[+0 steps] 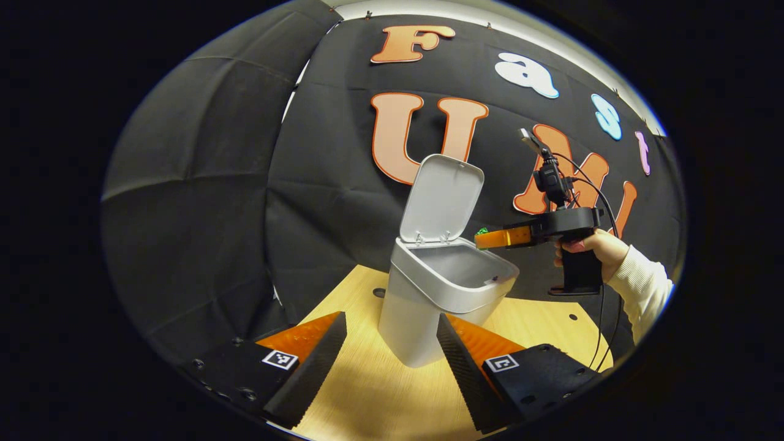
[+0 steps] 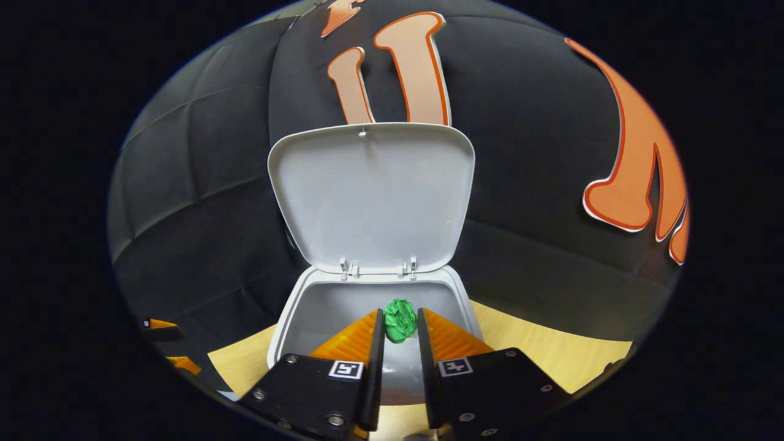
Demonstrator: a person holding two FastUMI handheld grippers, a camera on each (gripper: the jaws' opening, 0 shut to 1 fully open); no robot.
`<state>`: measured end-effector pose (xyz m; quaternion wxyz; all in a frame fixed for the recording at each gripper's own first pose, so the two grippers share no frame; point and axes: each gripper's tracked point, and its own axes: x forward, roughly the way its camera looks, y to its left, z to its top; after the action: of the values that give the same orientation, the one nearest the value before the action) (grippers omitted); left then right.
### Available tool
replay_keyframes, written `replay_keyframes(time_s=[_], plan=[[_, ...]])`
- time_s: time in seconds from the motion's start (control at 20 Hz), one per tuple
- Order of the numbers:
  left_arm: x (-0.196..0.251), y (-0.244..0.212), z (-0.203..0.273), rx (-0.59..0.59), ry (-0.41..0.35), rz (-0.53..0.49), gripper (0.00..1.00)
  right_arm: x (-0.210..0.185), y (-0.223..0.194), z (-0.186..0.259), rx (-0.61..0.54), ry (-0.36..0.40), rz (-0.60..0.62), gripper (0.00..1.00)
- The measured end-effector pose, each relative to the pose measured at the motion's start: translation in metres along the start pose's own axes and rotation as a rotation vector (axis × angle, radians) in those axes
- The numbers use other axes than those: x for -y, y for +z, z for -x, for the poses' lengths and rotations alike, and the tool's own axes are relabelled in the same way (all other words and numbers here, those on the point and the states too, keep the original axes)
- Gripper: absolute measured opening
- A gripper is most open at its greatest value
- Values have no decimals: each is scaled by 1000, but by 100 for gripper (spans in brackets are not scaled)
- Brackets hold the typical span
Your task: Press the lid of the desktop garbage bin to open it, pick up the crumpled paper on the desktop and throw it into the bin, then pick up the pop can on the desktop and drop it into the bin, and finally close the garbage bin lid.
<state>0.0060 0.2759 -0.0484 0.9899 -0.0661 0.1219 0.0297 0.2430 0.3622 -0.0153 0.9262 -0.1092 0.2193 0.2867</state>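
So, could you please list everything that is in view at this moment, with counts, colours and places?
Garbage bin: one, light grey, standing on the table, open.
Lid: one, light grey, hinged at the bin's far edge, raised upright.
Crumpled paper: one, green, pinched between the right tool's fingers above the bin's opening.
Table: one, pale wood, under the bin.
Cable: black, hanging from the right tool.
Left tool: one, open, fingers either side of the bin's base.
Right tool: one, shut on the paper.
Hand: one, white sleeve, holding the right tool's handle.
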Motion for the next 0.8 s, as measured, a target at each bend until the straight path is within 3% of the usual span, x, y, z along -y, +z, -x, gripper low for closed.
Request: replay_keyframes(time_s=[0.2, 0.25, 0.3, 0.4, 0.45, 0.5, 0.8], plan=[[4, 3, -1, 2, -5, -11, 95, 0, -4, 4, -20, 10, 11, 40], [4, 3, -1, 2, -9, -12, 95, 1, -5, 5, -23, 6, 14, 47], [6, 3, -1, 0, -11, -12, 95, 4, -5, 5, -24, -3, 17, 44], [8, 3, -1, -1, -17, -11, 95, 5, -5, 4, -19, -15, 19, 79], [9, 3, -1, 0, -17, -11, 95, 4, -5, 4, -18, -9, 13, 81], [10, 4, -1, 1, -18, -10, 95, 2, -6, 5, -17, -1, 5, 95], [18, 5, 1, 1, -31, -2, 95, 6, -5, 18, 1, -6, -5, 95]])
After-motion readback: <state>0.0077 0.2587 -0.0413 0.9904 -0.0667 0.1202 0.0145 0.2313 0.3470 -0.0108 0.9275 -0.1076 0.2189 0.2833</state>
